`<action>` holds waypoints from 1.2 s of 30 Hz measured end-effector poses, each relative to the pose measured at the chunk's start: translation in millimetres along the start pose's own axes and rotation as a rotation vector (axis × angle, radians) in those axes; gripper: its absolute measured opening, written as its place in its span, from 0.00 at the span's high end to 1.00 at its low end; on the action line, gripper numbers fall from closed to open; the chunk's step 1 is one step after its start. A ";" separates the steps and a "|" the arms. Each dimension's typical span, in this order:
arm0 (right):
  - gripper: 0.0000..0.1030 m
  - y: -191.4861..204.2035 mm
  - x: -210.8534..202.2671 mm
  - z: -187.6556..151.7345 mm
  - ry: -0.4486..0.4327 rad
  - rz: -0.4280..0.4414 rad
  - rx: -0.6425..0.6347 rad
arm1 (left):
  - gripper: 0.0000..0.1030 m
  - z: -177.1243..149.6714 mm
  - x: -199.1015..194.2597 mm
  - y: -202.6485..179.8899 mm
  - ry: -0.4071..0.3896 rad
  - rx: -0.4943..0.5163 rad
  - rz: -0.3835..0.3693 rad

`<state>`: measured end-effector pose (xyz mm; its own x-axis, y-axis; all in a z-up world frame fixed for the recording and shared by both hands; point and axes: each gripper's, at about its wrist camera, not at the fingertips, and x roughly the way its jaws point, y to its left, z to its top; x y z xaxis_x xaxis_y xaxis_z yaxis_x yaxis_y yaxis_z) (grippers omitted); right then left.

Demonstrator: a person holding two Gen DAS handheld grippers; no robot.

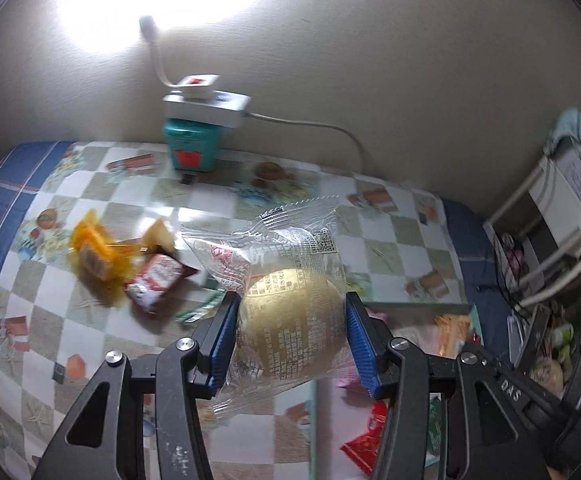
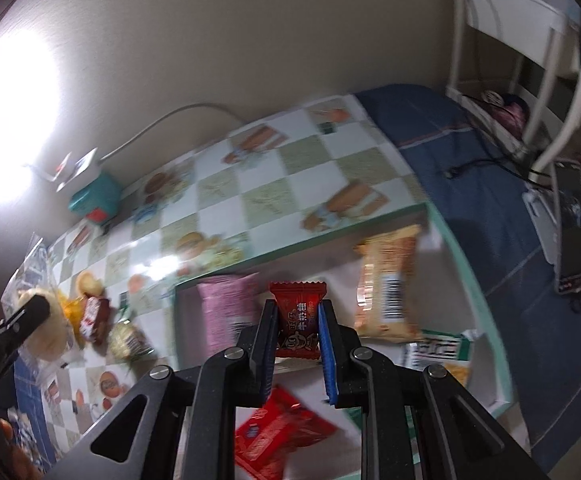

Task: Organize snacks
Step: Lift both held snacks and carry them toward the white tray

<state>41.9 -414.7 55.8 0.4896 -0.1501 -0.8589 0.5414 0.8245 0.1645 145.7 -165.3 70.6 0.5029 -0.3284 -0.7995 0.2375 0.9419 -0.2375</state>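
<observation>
My left gripper (image 1: pixel 291 308) is shut on a round yellow cake in a clear printed wrapper (image 1: pixel 290 320), held above the checked tablecloth (image 1: pixel 90 320). My right gripper (image 2: pixel 297 316) is shut on a small red candy packet (image 2: pixel 298 320), held over a shallow green-rimmed tray (image 2: pixel 478 280). In the tray lie a pink packet (image 2: pixel 226 312), an orange packet (image 2: pixel 390 288), a red packet (image 2: pixel 278 436) and a green-white packet (image 2: pixel 442 350). On the cloth lie yellow snacks (image 1: pixel 94 252) and a dark red packet (image 1: pixel 156 282). The left gripper and its cake show at the left of the right wrist view (image 2: pixel 46 320).
A teal box (image 1: pixel 192 146) with a white power strip (image 1: pixel 206 110) on top stands at the back by the wall. A white metal rack (image 2: pixel 530 80) and a blue cloth (image 2: pixel 490 184) with cables are to the right.
</observation>
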 end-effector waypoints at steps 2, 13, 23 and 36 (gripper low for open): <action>0.80 -14.3 0.7 2.4 -0.001 -0.026 0.027 | 0.48 -3.8 6.1 -14.6 0.016 0.034 -0.010; 0.80 -76.3 10.3 12.9 -0.011 -0.111 0.130 | 0.48 -34.2 39.8 -82.9 0.100 0.182 -0.067; 0.80 -119.6 37.4 11.2 0.034 -0.146 0.201 | 0.48 -55.1 69.7 -111.5 0.158 0.233 -0.118; 0.79 -117.3 62.1 7.7 0.091 -0.147 0.182 | 0.48 -68.0 84.6 -128.8 0.179 0.290 -0.138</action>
<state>14.1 -524.9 -13.2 0.3375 -0.2046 -0.9188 0.7206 0.6842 0.1123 101.2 -309.5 -4.0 0.3022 -0.4090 -0.8611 0.5318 0.8220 -0.2038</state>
